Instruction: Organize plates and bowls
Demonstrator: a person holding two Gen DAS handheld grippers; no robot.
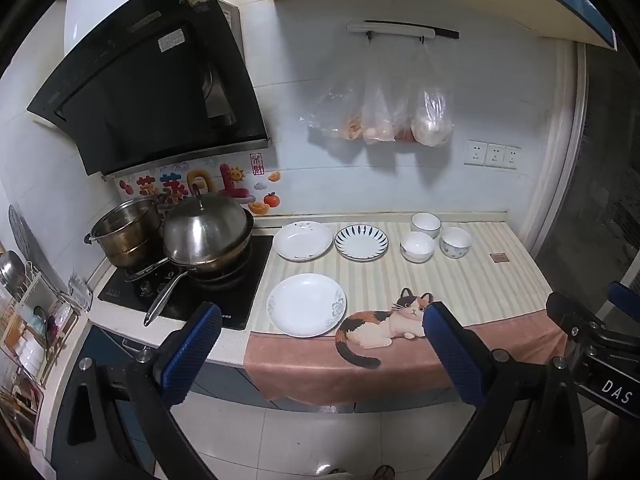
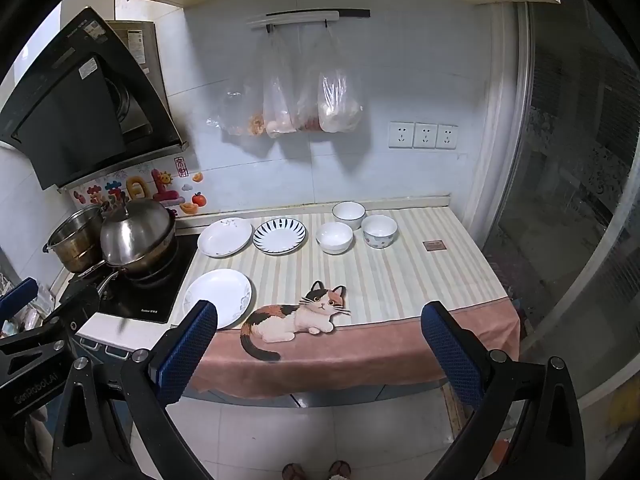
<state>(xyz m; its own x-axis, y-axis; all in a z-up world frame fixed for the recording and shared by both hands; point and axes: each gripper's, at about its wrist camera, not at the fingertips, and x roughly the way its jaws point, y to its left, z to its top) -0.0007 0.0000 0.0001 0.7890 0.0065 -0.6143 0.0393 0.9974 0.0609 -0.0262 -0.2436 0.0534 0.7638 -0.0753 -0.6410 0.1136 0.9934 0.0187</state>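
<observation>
Plates and bowls lie spread over a striped cloth whose printed cat (image 1: 394, 322) serves as the landmark. The near plate (image 1: 306, 305) sits just left of the cat, by the counter's front edge; a second white plate (image 1: 303, 240) and a blue-striped plate (image 1: 361, 242) lie beyond it toward the wall. Three bowls cluster behind and to the right of the cat: a plain bowl (image 1: 417, 246), another bowl (image 1: 425, 225) behind it, and a patterned bowl (image 1: 455, 242) beside them. All look like glazed ceramic, so I judge them stiff, fairly heavy for their size, slick and liable to chip if knocked together. The plates lie flat, so the raised rim is the likely place to pinch; a bowl is best taken across its wall at the lip. The left gripper (image 1: 320, 356) hangs in front of the counter, short of the cat, its jaws spread wide with nothing between them and touching nothing. The right gripper (image 2: 320, 354) is likewise spread wide and empty, also held off the counter on the near side of the cat.
</observation>
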